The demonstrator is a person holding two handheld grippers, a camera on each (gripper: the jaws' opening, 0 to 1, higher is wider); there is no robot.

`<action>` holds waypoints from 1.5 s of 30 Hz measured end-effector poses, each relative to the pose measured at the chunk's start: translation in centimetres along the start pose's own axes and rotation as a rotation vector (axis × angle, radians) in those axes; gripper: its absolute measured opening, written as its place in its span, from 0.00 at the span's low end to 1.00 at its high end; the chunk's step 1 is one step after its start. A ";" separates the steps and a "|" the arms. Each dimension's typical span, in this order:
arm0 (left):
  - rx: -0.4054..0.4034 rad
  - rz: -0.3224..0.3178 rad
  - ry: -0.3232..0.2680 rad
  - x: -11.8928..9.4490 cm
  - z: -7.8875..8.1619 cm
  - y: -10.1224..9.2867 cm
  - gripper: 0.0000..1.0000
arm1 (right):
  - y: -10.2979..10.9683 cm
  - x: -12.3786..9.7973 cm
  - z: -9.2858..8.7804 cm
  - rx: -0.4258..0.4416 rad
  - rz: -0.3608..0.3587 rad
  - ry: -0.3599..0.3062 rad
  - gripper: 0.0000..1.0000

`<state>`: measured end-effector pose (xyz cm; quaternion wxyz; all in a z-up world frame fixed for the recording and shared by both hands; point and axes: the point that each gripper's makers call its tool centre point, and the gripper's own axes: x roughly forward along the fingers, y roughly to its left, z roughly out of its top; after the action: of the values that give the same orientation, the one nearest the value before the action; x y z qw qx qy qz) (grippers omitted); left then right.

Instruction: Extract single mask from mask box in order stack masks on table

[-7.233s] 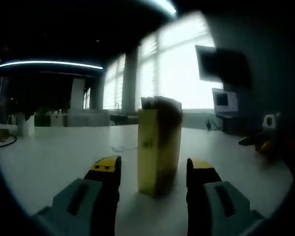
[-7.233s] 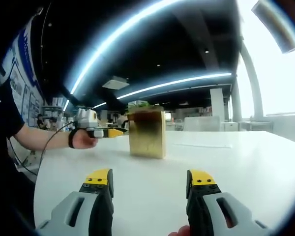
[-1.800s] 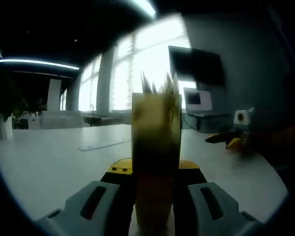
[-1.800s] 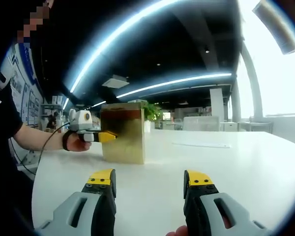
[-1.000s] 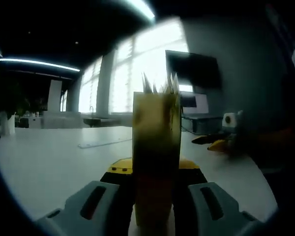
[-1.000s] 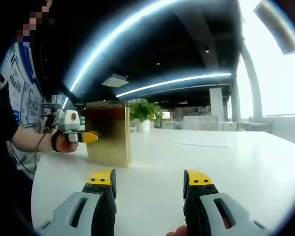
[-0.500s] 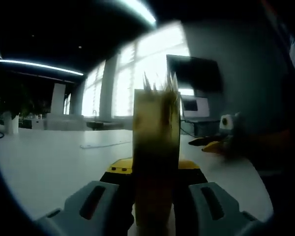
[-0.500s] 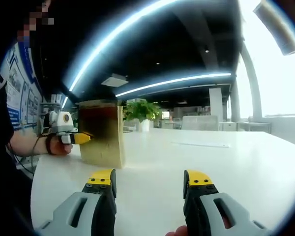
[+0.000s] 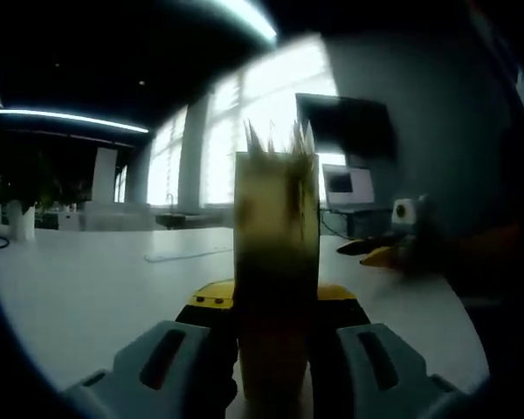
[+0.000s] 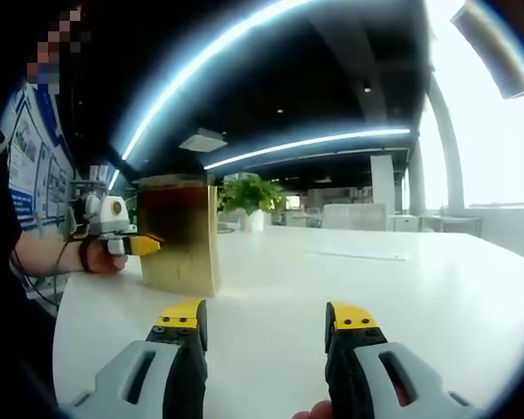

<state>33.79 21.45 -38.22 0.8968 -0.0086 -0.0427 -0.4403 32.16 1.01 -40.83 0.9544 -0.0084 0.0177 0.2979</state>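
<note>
A tall yellow mask box (image 9: 276,262) stands upright on the white table (image 9: 87,279), with white mask edges sticking out of its top. My left gripper (image 9: 273,305) is shut on its lower part, the yellow fingertips pressed on both sides. In the right gripper view the same mask box (image 10: 179,234) stands at the left of the white table (image 10: 402,288), held by the left gripper (image 10: 122,237) in a person's hand. My right gripper (image 10: 266,319) is open with nothing between its jaws, well short of the box. The right gripper (image 9: 393,249) appears at the right of the left gripper view.
A thin flat white strip (image 10: 356,255) lies further out on the table. A potted plant (image 10: 249,199) stands behind the box. Windows (image 9: 279,131) and a dark monitor (image 9: 345,127) lie beyond the table. A person's arm and dark clothing fill the left edge of the right gripper view.
Since 7.2 s ago my left gripper has closed on the box. Over the last seconds the box has slid left in the right gripper view; the right gripper stays open.
</note>
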 end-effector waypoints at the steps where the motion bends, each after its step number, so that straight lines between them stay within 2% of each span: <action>1: 0.003 0.000 0.004 0.0 -0.1 0.0 0.21 | 0.0 0.0 0.0 -0.002 0.001 0.002 0.50; 13: -0.010 0.021 0.016 -0.1 -0.3 0.4 0.19 | 1.2 0.0 0.2 0.000 0.005 0.002 0.49; 22: -0.006 0.023 0.013 -0.1 -0.4 0.5 0.19 | 0.5 -0.1 0.2 0.007 -0.002 -0.003 0.49; 27: 0.001 0.025 0.013 -0.1 -0.4 0.5 0.19 | 1.1 -0.1 0.5 0.034 0.045 -0.020 0.49; 31: 0.004 0.027 0.015 -0.2 -0.4 0.5 0.19 | 1.5 -0.2 1.0 0.040 0.050 -0.036 0.48; 32: 0.004 0.027 0.015 -0.2 -0.4 0.5 0.19 | 1.0 -0.3 1.0 0.014 0.027 -0.024 0.47; 34: 0.004 0.029 0.016 -0.2 -0.4 0.6 0.19 | 1.9 -0.2 0.8 0.010 0.047 0.013 0.47; 36: 0.004 0.031 0.018 -0.2 -0.4 0.6 0.19 | 3.0 -0.4 1.6 -0.002 0.079 0.008 0.48; 39: 0.001 0.030 0.016 -0.2 -0.4 0.6 0.19 | 4.6 -0.6 4.6 -0.093 0.107 -0.039 0.48; 43: -0.002 0.028 0.015 -0.2 -0.5 0.6 0.19 | 4.8 -0.3 7.0 -0.120 0.120 -0.059 0.48; 45: -0.007 0.028 0.015 -0.2 -0.5 0.6 0.19 | 5.3 -0.1 8.0 -0.133 0.136 -0.053 0.50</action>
<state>34.17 21.96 -38.69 0.9030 -0.0090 -0.0344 -0.4281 29.34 5.54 -32.89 0.9294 -0.0626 -0.0267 0.3628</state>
